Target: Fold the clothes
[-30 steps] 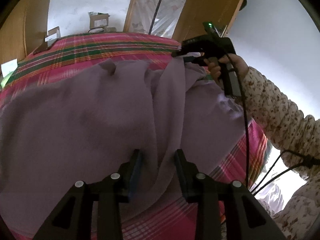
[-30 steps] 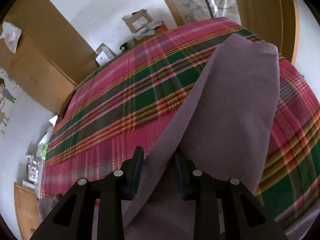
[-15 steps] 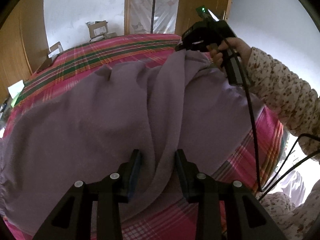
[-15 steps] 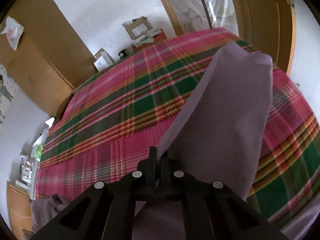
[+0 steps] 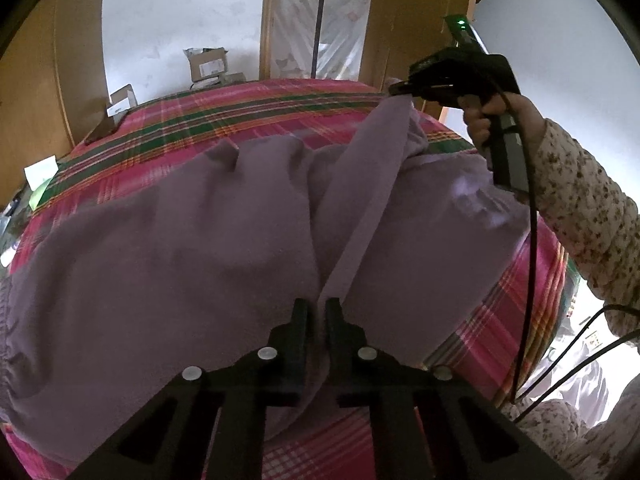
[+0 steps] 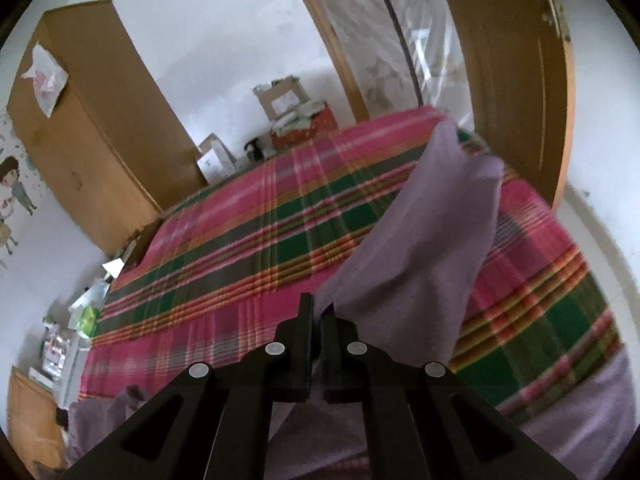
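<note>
Left hand-held gripper [image 5: 316, 312] newly pinching lilac garment [image 5: 180, 248] fold, edge raised

The garment [image 5: 192, 264] is plain mauve. The bed cover [image 6: 248, 248] is pink, green and orange plaid. The sleeve [image 5: 584, 204] is cream with small brown flowers.

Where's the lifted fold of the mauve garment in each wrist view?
Left wrist: the mauve garment's fold runs from bottom centre up to upper right, ending at the right gripper.
Right wrist: it rises right of centre from the jaws.
Shared landmark: the pink-and-green plaid bedspread.
</note>
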### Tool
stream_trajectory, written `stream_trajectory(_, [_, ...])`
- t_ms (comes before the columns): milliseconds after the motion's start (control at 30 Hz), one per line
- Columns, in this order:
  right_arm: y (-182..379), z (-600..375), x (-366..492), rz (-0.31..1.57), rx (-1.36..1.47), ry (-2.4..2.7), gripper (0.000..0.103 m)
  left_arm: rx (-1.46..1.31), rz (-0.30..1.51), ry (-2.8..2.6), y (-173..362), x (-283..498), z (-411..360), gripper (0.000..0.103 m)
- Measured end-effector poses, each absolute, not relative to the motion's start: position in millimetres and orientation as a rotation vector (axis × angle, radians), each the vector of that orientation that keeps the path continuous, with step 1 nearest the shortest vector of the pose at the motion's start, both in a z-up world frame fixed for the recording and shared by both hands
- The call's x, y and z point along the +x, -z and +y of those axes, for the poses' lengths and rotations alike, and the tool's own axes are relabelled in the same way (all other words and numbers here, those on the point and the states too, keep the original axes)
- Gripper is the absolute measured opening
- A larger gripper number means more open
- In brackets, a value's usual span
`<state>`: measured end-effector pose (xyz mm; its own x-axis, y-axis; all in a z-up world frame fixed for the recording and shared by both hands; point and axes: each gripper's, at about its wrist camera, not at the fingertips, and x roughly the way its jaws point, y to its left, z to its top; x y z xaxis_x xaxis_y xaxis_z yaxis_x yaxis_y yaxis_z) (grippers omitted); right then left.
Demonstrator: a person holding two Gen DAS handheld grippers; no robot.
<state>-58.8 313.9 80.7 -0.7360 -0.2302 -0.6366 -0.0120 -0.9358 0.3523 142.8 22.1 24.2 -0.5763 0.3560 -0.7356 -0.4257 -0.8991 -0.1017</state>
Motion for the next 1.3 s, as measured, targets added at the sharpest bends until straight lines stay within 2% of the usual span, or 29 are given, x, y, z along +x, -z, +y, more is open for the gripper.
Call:
stream_trajectory(400, [-137,333,9,-0.484,0.800,2.911,0.003,-0.928,0.006,-2.543,-64,158,9,0.003])
stream_trajectory(667, [-154,352,56,-0.490,0.689,2.964,0.003,-0.874,0.066,-2.547,-74,181,18,0.003])
stream_trajectory(933, [-147,373,107,-0.488,0.654,2.999,0.003,-0.901,0.106,-2.514,-67,200,25,0.003])
stream_trajectory(1300, [-95,390,150,-0.506,0.749,3.063,0.003,-1.010,0.145,-2.456,-34,206,38,0.003])
